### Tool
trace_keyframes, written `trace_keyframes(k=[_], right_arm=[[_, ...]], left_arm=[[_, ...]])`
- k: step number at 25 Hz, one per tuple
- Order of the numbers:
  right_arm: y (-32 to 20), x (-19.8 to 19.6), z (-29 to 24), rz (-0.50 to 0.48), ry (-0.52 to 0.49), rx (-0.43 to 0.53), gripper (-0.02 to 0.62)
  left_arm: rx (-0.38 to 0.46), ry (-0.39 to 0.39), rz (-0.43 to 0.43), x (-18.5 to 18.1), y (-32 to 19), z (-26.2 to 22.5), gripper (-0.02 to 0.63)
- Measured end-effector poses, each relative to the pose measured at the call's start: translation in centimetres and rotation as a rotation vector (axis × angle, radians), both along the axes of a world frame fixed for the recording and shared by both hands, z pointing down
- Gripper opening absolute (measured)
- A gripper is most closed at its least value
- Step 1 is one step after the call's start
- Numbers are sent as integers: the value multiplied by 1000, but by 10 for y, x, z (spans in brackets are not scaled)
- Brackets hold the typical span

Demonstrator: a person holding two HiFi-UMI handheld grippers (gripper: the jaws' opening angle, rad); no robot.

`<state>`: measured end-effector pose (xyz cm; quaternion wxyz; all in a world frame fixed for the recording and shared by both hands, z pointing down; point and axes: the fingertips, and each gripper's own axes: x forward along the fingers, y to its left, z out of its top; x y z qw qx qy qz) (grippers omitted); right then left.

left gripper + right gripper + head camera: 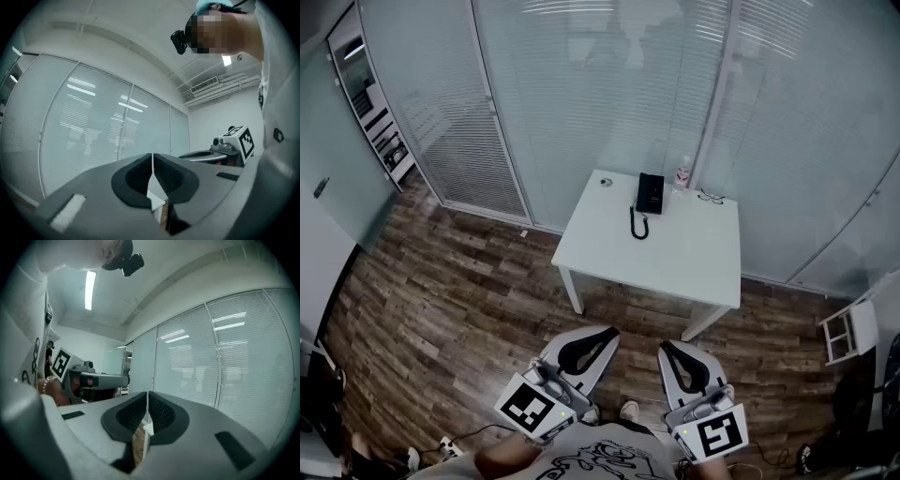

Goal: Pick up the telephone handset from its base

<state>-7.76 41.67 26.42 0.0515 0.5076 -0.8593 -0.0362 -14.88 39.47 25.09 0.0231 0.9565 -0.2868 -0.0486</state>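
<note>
Since the telephone handset (643,193) looks like rigid, smooth plastic, light but tethered by its coiled cord (637,226), pinch it across the narrow middle. It lies on its base (656,195) at the far edge of the white surface (675,262). Left tool (607,332) and right tool (667,346): jaws pressed together, empty, near you, well apart from it.

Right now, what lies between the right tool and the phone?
Head view: from the right tool, only a strip of floor, then bare tabletop up to the phone.
</note>
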Motion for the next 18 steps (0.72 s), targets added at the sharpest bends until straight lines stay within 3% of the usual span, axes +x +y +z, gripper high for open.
trace_keyframes(k=[6,11,18], right_arm=[[-4,20,1,11,-10,0,12],[-8,58,-1,67,-19,23,12],[-9,115,0,74,-59,28,12]], left_arm=[[-7,-3,12,20,-10,3,12],[0,12,11,50,-15,3,12],[3,5,5,102,-13,8,12]])
